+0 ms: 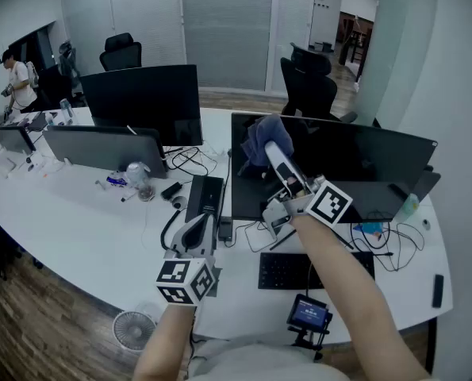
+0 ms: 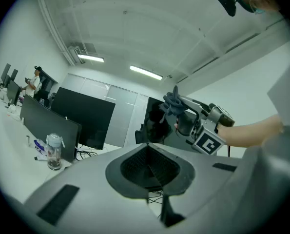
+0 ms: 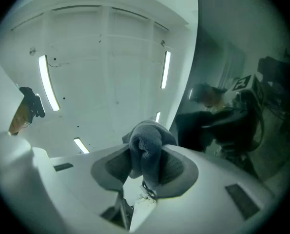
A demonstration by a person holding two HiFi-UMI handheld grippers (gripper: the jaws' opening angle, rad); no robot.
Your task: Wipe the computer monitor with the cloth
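Monitor [image 1: 362, 173]: task item, dark screen, on the right half of the white desk [image 1: 85, 228]; other entries run left to right. Bottle [image 1: 138, 173]: clear, lidded, on the desk by the neighbouring screens, with something dark in its lower part that cannot be identified. Left gripper [image 1: 196, 227]: low over the desk, well apart from the monitor, jaws closed together on nothing. Cloth [image 1: 259, 136]: blue-grey, bunched, at the monitor's upper left corner; contact with the glass cannot be confirmed. Right gripper [image 1: 274, 153]: jaws clamped on the cloth, a wad bulging past the tips. Handling note: the step appears to be the start of wiping. Lead with the soft wad, keep the hard tips off the glass, press lightly and sweep rightward in overlapping rows.
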